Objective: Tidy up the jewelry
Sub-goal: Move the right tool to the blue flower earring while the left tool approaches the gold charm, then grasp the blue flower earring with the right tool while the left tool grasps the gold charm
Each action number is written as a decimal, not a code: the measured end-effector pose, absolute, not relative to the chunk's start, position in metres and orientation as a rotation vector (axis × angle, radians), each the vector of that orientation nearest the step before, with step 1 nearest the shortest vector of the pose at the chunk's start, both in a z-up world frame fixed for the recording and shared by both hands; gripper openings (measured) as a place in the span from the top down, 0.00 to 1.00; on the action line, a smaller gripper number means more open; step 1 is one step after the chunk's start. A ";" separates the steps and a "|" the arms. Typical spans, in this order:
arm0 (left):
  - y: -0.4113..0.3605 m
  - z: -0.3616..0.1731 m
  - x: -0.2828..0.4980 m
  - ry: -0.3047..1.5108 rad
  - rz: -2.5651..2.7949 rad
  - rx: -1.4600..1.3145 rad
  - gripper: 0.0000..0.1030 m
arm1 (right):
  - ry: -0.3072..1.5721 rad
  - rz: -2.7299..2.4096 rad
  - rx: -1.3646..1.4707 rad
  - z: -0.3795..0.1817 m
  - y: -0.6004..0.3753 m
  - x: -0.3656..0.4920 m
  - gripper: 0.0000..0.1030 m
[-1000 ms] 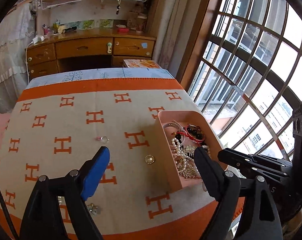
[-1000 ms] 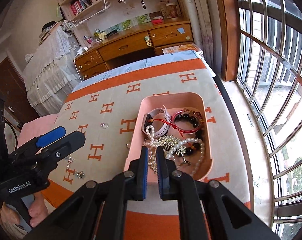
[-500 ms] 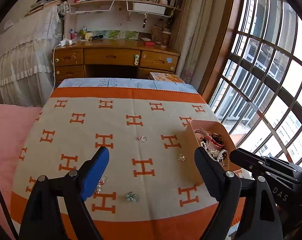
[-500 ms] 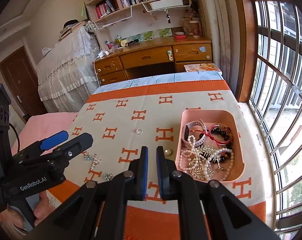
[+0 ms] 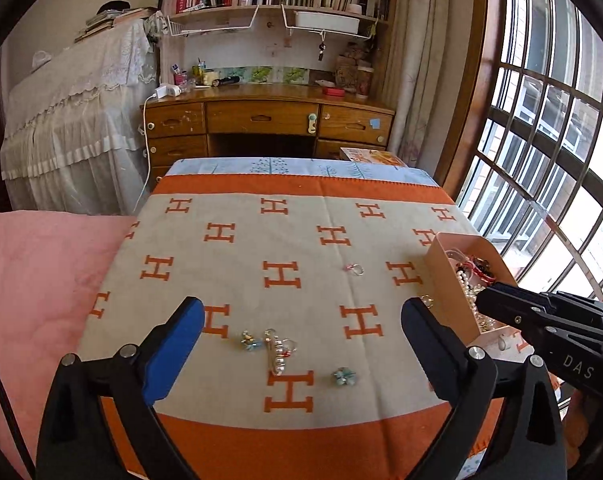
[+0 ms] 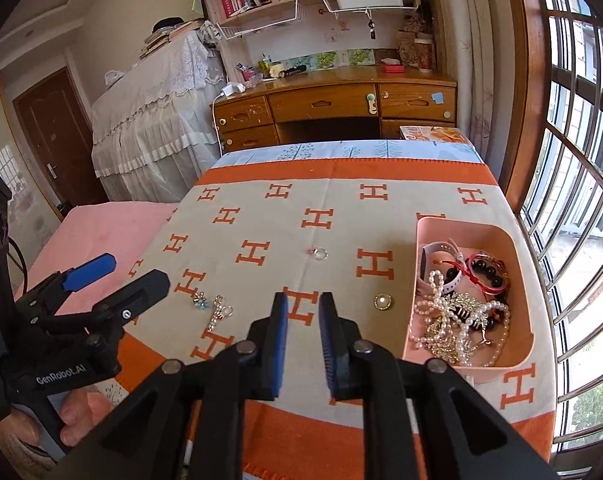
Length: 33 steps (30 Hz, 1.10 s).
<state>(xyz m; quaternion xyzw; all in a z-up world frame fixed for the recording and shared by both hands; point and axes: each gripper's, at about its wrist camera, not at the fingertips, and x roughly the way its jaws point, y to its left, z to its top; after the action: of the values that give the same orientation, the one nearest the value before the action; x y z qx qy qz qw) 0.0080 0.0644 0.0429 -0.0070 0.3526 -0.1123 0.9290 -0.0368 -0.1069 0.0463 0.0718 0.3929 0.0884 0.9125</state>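
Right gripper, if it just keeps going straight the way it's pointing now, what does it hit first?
Most likely bare blanket: the right gripper aims at an orange H, with the round brooch off to its right. Depth is uncertain.

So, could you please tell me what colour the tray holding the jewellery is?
The tray is pale pink, clearest in the right wrist view.

Both grippers are black plastic scissor frames with silver pivot screws. The left gripper (image 5: 301,320) carries blue pads, and its side reads "GenRobot.AI" in white in the right wrist view. The right gripper (image 6: 303,308) has blue-lined fingers too, with "DAS" lettered on its flank. A black cable trails at the left.
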 end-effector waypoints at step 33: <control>0.128 -0.065 0.041 0.926 -0.211 0.001 0.05 | 1.034 0.447 -0.066 -0.058 -0.027 -0.008 0.72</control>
<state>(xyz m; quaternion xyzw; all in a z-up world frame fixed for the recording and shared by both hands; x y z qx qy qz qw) 0.0406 0.1275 -0.0647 0.0005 0.4460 -0.1018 0.8892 -0.0079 -0.0268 -0.0578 -0.0313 0.4899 0.2121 0.8450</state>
